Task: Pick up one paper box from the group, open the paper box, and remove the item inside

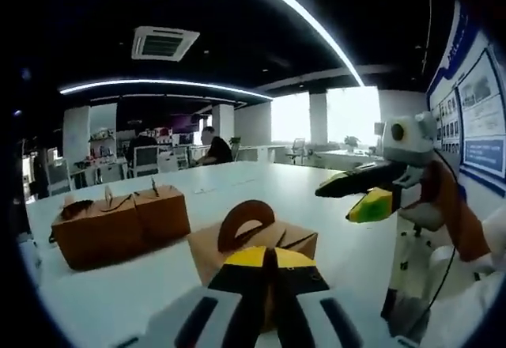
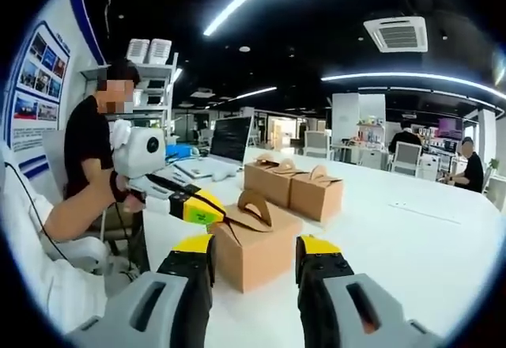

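A brown paper box [image 1: 261, 241] [image 2: 254, 245] with an upright arched handle stands on the white table [image 1: 237, 178] [image 2: 411, 229], apart from the group. My left gripper [image 1: 269, 257] [image 2: 199, 206] is shut at the box's near top edge, seemingly pinching the cardboard there. In the right gripper view, my right gripper [image 2: 254, 247] is open just short of the box, one jaw to each side of it. In the left gripper view the right gripper [image 1: 360, 194] hangs above the table to the right of the box. What is inside the box is hidden.
Two more brown handled boxes [image 1: 118, 221] [image 2: 292, 186] sit together farther along the table. A laptop [image 2: 229, 142] stands beyond them. A person in a black shirt [image 2: 87, 150] sits at the table's edge. Other people [image 1: 213, 149] work at far desks.
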`<state>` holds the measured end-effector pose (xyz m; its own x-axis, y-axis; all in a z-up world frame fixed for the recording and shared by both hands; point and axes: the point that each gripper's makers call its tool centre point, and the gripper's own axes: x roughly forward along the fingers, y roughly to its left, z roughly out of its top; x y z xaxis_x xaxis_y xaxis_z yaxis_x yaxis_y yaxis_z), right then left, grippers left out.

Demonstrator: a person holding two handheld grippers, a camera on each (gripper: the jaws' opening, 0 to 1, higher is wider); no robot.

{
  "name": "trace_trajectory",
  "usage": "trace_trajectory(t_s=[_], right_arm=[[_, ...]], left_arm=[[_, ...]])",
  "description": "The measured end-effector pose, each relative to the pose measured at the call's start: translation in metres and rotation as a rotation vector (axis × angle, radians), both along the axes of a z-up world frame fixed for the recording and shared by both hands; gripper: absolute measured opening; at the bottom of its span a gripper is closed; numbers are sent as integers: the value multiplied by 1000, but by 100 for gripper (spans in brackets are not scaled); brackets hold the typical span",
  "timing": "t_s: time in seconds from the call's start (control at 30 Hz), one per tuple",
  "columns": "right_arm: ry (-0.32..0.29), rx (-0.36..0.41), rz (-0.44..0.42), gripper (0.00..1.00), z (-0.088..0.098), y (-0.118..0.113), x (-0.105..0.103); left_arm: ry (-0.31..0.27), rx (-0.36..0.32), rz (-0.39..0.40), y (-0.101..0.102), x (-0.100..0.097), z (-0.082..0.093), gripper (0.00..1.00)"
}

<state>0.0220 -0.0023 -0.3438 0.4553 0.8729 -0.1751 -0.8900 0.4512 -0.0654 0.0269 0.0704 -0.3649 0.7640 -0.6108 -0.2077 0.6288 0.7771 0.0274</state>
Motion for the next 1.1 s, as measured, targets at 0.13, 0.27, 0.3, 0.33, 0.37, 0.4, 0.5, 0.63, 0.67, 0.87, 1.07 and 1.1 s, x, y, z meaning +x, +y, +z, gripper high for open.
trace_trajectory(t_s=[0.13,0.27,0.3,0.33,0.37,0.4,0.5,0.63,0.67,0.87,1.07,1.1], right_arm=[[42,47,44,41,-2,12,-7],[37,43,62,41,-6,19,-10],[45,54,70,41,-6,21,-11],[54,60,76,41,-6,22,-12],[64,72,86,41,-6,23,-13],[75,84,95,41,-5,24,-14],[93,105,107,40,-5,26,-16],[104,97,117,40,-12,32,-22],[107,96,119,40,-13,33,-23],[125,112,119,40,-14,35,-24],[99,100,116,39,-15,37,-25],[84,89,112,38,-15,37,-24]], left_arm=[[-19,25,13,0,0,1,4],[-16,21,24,1,2,1,3],[-14,18,24,1,2,1,3],[-11,12,24,2,2,1,3],[-10,10,24,2,2,1,3],[-9,9,24,2,2,1,3],[-5,8,22,2,2,1,3],[1,2,20,2,2,1,3],[1,1,20,2,2,1,3],[-7,8,17,3,2,2,3],[1,1,17,2,-1,3,3],[9,-10,18,2,-2,3,3]])
